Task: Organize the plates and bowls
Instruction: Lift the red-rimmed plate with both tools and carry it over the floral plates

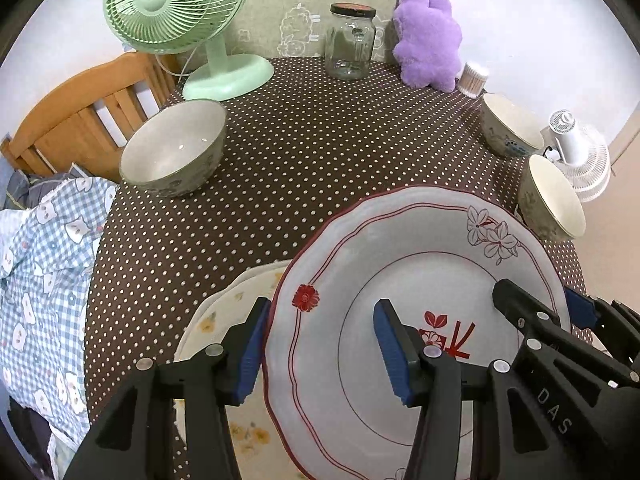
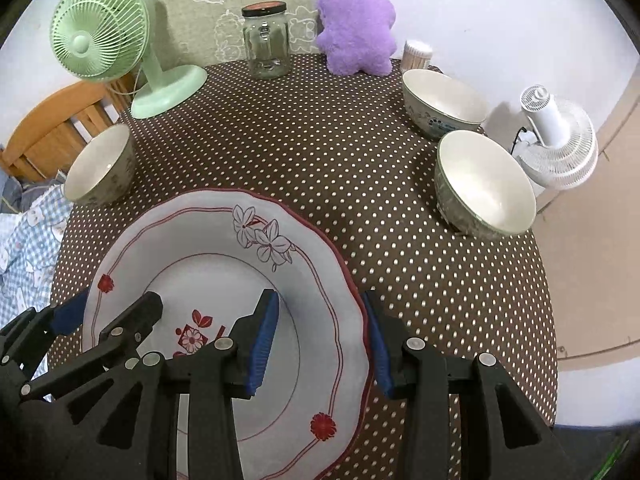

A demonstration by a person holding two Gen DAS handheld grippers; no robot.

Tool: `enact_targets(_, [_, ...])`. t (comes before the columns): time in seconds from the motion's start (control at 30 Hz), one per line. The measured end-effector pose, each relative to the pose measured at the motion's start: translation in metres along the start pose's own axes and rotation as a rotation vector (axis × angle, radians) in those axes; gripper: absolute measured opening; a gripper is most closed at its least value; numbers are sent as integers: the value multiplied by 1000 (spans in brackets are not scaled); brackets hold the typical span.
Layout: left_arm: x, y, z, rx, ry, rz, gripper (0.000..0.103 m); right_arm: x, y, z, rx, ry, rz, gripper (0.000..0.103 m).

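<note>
A white plate with red trim and flowers point(image 1: 400, 256) point(image 2: 208, 236) lies at the near edge of the table, over a cream plate with yellow flowers point(image 1: 224, 320). My left gripper point(image 1: 320, 344) straddles the red-trimmed plate's left rim, one finger outside and one over the plate, jaws apart. My right gripper point(image 2: 324, 340) straddles its right rim the same way. Three bowls stand on the table: one at the left point(image 1: 172, 152) point(image 2: 100, 168), two at the right point(image 2: 444, 100) point(image 2: 484, 184).
The round table has a brown polka-dot cloth point(image 1: 312, 144). At the back stand a green fan point(image 1: 176, 12), a glass jar point(image 1: 350, 42), a purple plush toy point(image 1: 428, 40) and a cotton swab box point(image 1: 474, 78). A white fan point(image 2: 556, 140) stands at the right, a wooden chair point(image 1: 80, 116) at the left.
</note>
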State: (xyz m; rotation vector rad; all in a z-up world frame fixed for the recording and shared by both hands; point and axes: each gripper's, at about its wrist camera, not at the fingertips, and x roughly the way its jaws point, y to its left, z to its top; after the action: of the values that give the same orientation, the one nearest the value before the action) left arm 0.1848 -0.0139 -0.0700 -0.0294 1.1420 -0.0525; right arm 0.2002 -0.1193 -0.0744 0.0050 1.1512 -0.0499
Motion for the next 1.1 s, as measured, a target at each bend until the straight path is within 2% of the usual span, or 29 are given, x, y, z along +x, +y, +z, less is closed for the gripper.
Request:
enact_targets(0.6, [5,33,-46,12,70,-27,53,4,36,-47,-1,60,-25,46])
enact_targets(1.1, [21,33,-60,35,84,0,53,20,43,-56,-23,90,-46,46])
